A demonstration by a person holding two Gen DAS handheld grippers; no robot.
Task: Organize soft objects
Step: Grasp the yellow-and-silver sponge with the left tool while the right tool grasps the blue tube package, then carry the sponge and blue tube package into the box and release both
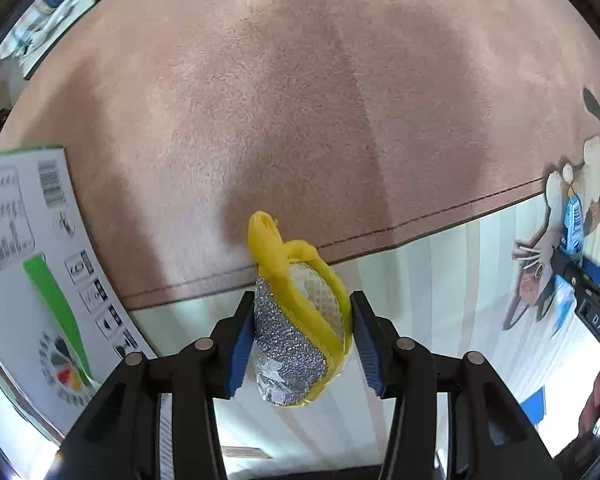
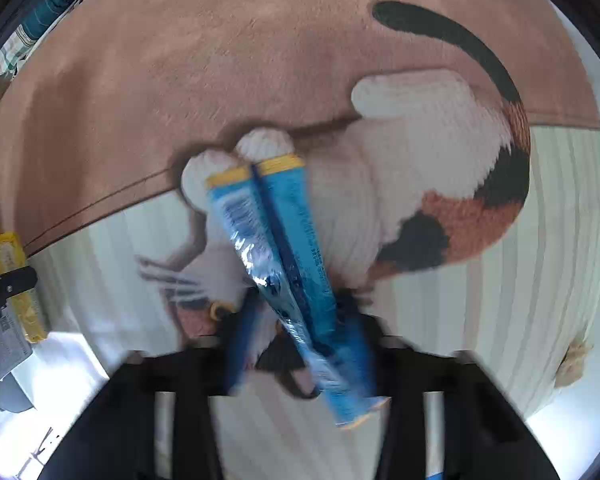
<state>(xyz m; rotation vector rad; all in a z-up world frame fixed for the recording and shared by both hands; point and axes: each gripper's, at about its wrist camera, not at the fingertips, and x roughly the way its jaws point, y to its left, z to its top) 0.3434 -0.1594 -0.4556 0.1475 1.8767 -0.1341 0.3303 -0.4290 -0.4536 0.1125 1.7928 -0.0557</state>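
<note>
My left gripper [image 1: 302, 334] is shut on a yellow sponge with a silver mesh face [image 1: 296, 328] and holds it above the rug's seam. My right gripper [image 2: 300, 328] is shut on a blue packaged cloth with yellow ends [image 2: 278, 256], held over the cat picture on the rug [image 2: 440, 184]. The right gripper and its blue pack also show at the far right of the left wrist view [image 1: 574, 232]. The left gripper with the yellow sponge shows at the left edge of the right wrist view [image 2: 12, 276].
A pink and cream striped rug [image 1: 300, 100] covers the floor. A white printed cardboard box [image 1: 32, 264] lies at the left. Clutter [image 1: 52, 4] sits beyond the rug's far left corner.
</note>
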